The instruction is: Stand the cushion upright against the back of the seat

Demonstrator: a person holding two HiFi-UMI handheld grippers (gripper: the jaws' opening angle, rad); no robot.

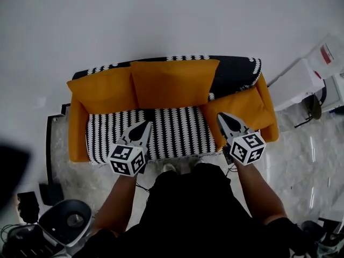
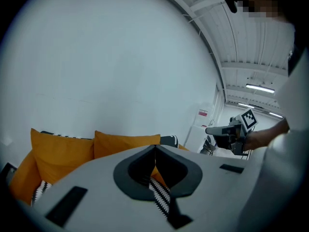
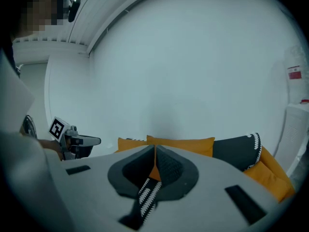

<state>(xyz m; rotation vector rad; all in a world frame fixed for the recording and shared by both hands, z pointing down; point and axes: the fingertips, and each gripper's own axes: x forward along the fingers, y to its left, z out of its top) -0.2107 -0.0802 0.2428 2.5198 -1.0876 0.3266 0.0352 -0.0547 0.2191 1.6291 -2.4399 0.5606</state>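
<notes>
My left hand-held gripper (image 1: 144, 124) has its jaws pressed together with nothing between them. My right hand-held gripper (image 1: 221, 116) is closed and empty too. Both hang over the front of the striped seat (image 1: 174, 136) of the orange sofa (image 1: 78, 138). Beyond them the middle cushion (image 1: 174, 84) stands upright against the dark backrest (image 1: 231, 74). The left cushion (image 1: 102, 90) leans just beside it, and the right cushion (image 1: 244, 107) lies tilted in the right corner by the armrest.
</notes>
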